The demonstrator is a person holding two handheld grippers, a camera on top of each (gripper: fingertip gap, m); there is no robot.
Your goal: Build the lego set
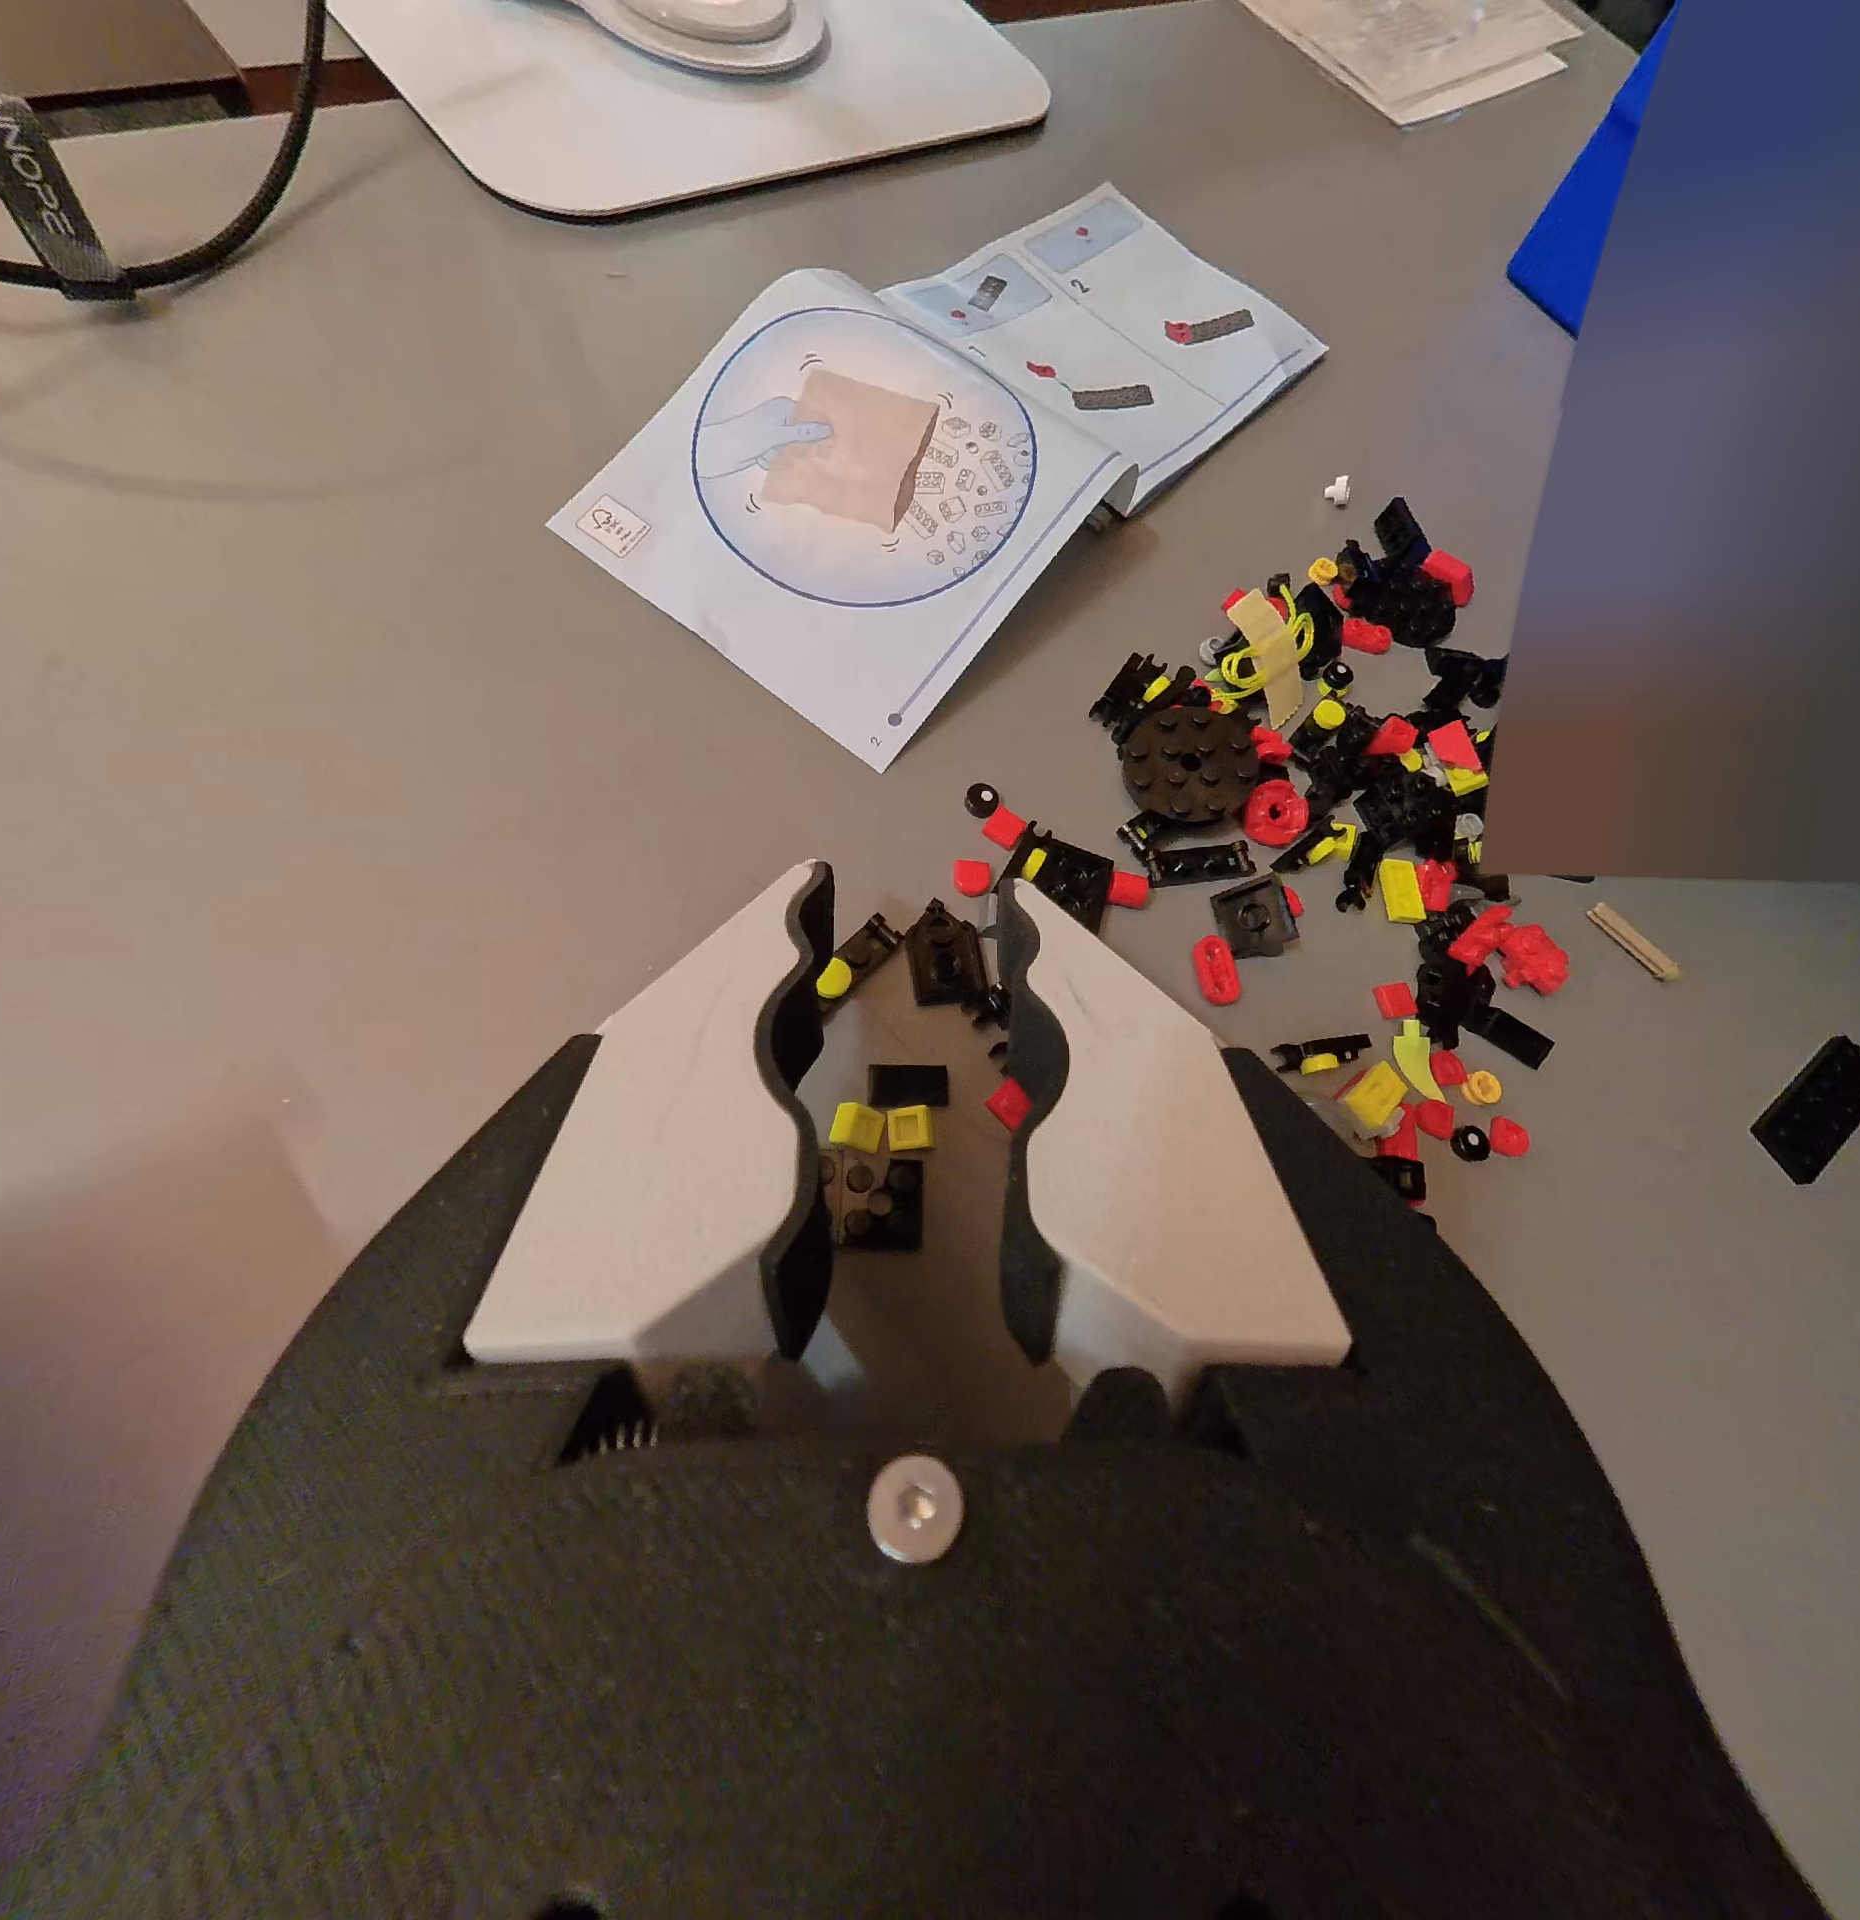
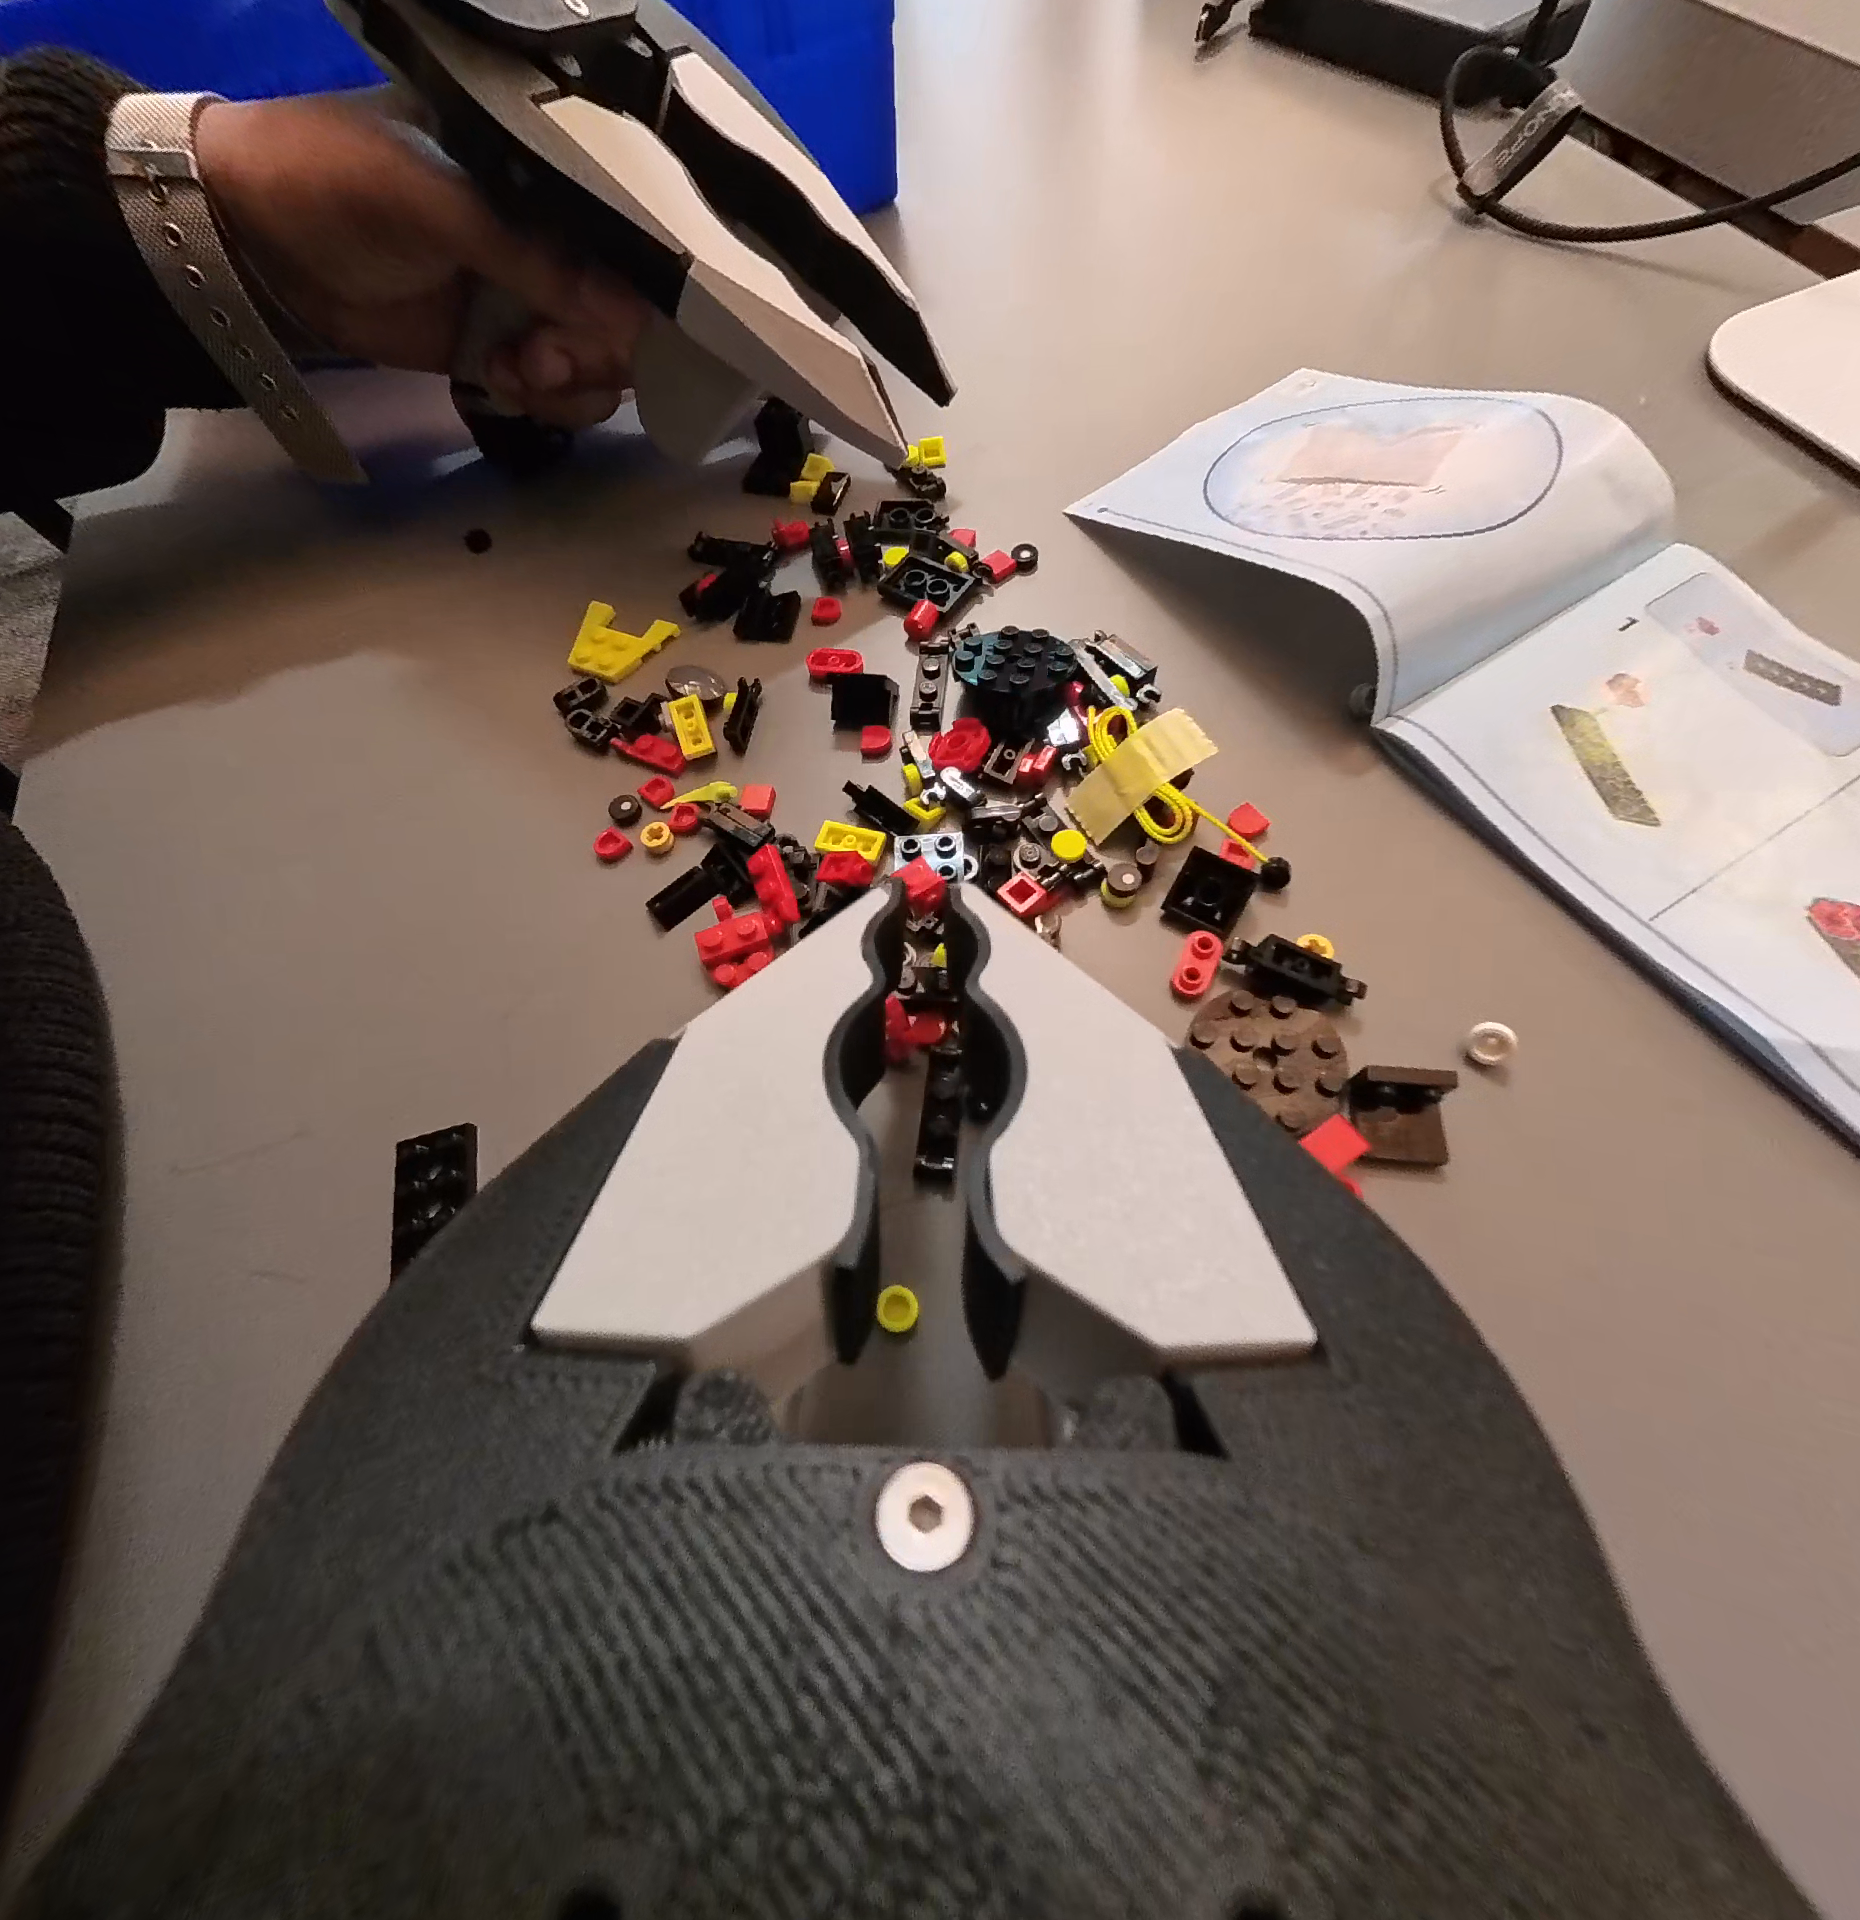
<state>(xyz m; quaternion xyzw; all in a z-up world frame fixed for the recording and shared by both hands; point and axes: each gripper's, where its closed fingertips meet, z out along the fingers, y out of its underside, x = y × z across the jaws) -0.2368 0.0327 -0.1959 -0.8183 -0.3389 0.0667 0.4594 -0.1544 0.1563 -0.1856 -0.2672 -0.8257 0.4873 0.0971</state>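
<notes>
Our right gripper [image 2: 921, 899] fingers nearly closed, pinching a small red brick [image 2: 920, 883] at the near edge of the lego pile [image 2: 936, 748], our left gripper [image 1: 921, 914] fingers apart and empty over scattered pieces, instruction booklet [image 1: 905, 468] open farther off on the grey bench [image 1: 334, 623].

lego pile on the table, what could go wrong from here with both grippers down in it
1. The right hand-held gripper pinches a small red piece only at its tips; it may slip or flick away.
2. The left hand-held gripper is open, low over loose yellow pieces; closing could scatter them.
3. The long black brick lies apart from the pile and could get knocked off.
</notes>
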